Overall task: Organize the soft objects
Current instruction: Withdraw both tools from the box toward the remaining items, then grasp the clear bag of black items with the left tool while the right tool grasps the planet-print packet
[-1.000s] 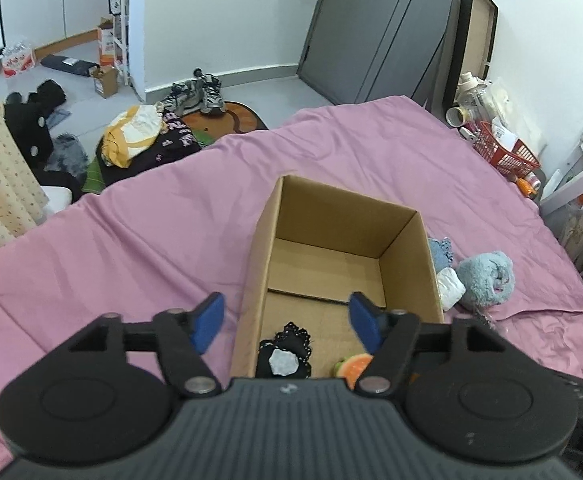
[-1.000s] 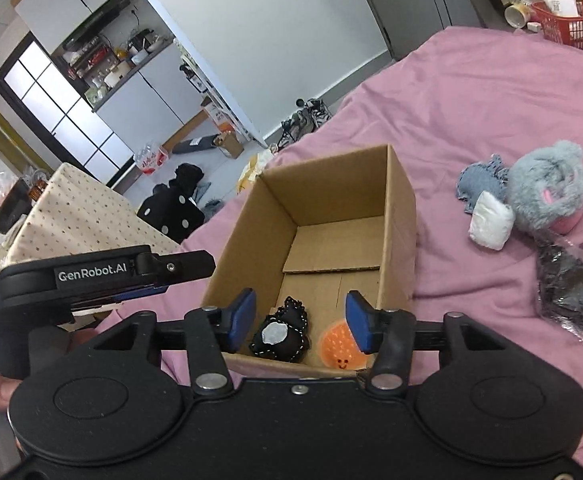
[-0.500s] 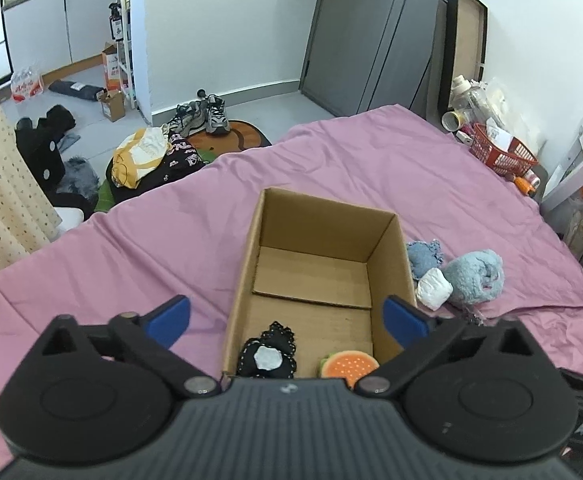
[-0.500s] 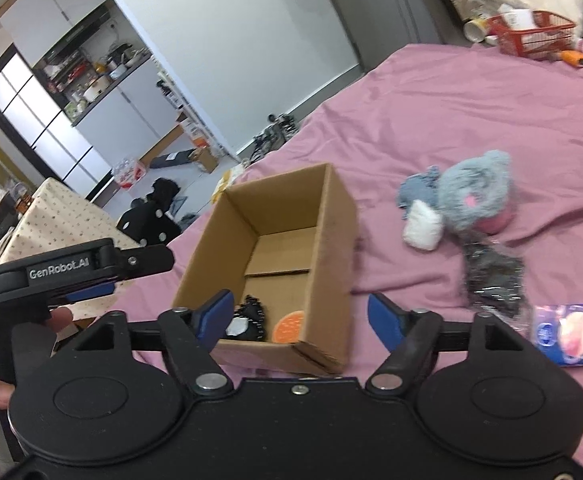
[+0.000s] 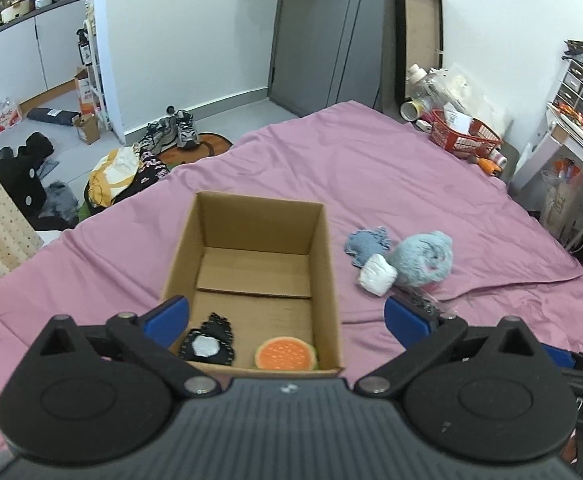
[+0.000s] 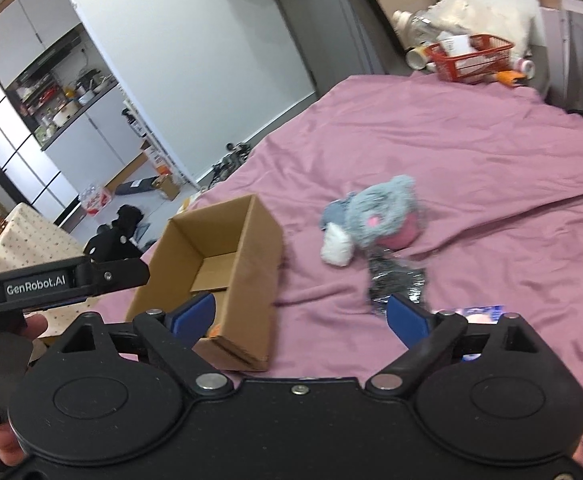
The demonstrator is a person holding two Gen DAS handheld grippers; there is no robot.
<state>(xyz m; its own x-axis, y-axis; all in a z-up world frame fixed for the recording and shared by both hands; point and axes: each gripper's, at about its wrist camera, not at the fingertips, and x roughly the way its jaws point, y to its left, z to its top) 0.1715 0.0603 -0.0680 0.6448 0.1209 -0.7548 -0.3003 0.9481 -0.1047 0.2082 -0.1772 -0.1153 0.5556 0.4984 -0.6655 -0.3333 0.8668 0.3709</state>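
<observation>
Two soft pieces already in the cardboard box (image 5: 251, 276): black lace-edged pad (image 5: 208, 345) and orange round plush (image 5: 285, 354), at its near end; left gripper (image 5: 287, 314) spread wide and empty above that end; right gripper (image 6: 300, 314) likewise spread, empty, aimed at the pile beside the box. Grey-blue fluffy toy (image 6: 379, 212) on the purple bedsheet (image 6: 471, 152), touching a white bundle (image 6: 336, 249); probably light, squashy, forgiving; best pinched across its bulging middle, not by loose fur.
</observation>
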